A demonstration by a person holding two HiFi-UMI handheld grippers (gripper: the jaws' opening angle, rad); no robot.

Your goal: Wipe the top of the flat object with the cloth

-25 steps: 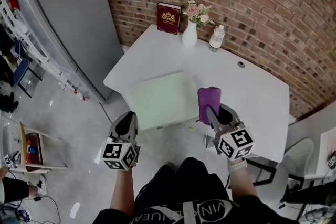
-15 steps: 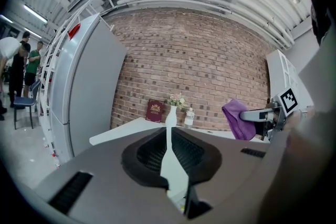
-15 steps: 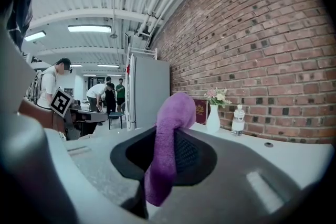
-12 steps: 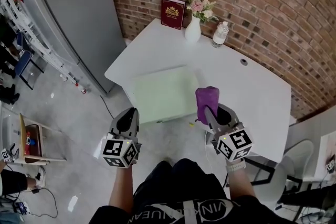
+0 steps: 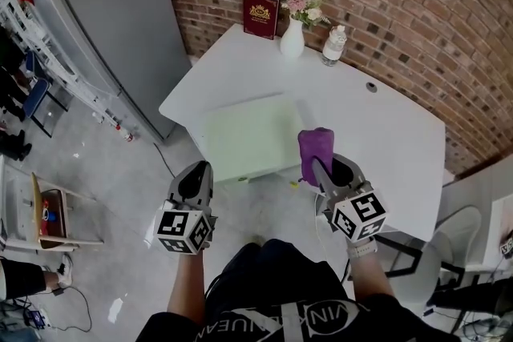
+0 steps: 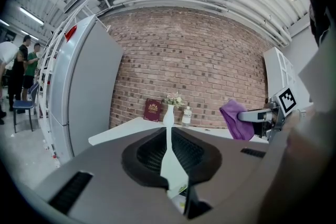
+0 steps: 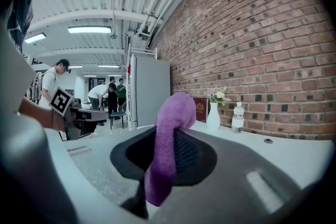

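A pale green flat board (image 5: 244,138) lies on the near left part of the white table (image 5: 377,140). My right gripper (image 5: 317,164) is shut on a purple cloth (image 5: 314,153), which hangs folded over its jaws (image 7: 167,155) just right of the board's near corner. My left gripper (image 5: 195,180) is shut with nothing in it, held off the table's near edge, left of and below the board. In the left gripper view the cloth (image 6: 236,119) and the right gripper show at the right.
At the table's far edge, against the brick wall, stand a dark red book (image 5: 260,14), a white vase with flowers (image 5: 292,39) and a water bottle (image 5: 332,47). A grey cabinet (image 5: 104,20) stands left of the table. People stand far off at the left.
The view has shifted slightly; both grippers keep their places and the cloth stays in the right gripper's jaws.
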